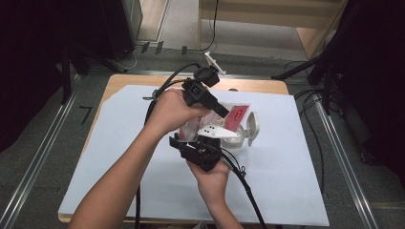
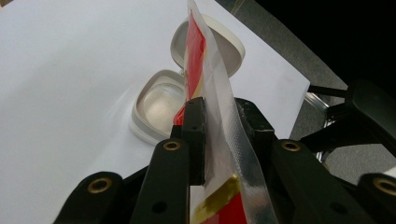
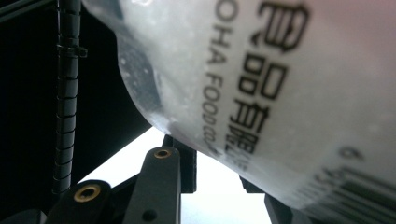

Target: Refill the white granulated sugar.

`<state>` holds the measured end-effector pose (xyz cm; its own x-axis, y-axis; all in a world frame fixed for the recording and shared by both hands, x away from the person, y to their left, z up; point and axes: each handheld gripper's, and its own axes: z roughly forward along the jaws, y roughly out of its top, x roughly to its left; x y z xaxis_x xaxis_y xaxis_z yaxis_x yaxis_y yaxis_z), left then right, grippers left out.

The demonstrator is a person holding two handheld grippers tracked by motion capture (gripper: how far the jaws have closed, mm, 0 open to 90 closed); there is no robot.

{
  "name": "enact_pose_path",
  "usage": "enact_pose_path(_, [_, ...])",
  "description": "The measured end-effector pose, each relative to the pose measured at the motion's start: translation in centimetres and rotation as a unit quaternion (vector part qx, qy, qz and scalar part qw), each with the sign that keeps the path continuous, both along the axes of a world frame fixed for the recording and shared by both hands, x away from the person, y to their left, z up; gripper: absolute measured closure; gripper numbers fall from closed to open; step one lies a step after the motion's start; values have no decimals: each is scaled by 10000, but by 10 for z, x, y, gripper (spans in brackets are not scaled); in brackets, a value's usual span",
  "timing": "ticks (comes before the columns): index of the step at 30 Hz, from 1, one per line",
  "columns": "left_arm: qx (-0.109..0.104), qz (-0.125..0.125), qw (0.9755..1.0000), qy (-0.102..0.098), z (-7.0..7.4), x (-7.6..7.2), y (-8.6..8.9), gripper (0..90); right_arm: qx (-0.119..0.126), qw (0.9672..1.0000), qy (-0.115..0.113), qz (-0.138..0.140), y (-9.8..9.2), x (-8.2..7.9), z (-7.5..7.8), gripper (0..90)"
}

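White sheeting covers my table (image 1: 119,157), with bare room to my left and right and the near edge just under my forearms; dark curtains and floor cables ring it. Near the middle, I hold a red-and-clear food pouch (image 1: 233,116) above the surface. My left gripper (image 2: 219,116) is clamped on its sealed edge. My right gripper (image 3: 217,175) has just been closing, the pouch's printed back between its jaws, though I cannot tell whether the pads press. An open white hinged container (image 2: 161,105) lies just beyond the pouch, its lid (image 2: 233,46) tipped up.
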<state>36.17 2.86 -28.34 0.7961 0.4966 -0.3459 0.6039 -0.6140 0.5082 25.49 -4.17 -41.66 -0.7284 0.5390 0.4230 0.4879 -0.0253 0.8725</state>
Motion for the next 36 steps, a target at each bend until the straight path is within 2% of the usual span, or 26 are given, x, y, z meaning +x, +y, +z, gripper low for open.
enact_pose_path(14, [-4, 35, 10000, 6, 0, 1, -1, 761, 86, 10000, 34, 35, 0, 1, 1, 640])
enact_pose_path(30, [24, 29, 10000, -11, 0, 2, 0, 762, 132, 9999, 46, 43, 0, 1, 1, 633])
enact_pose_path(36, [18, 22, 10000, -26, 0, 2, -1, 763, 129, 9999, 30, 30, 1, 0, 1, 605])
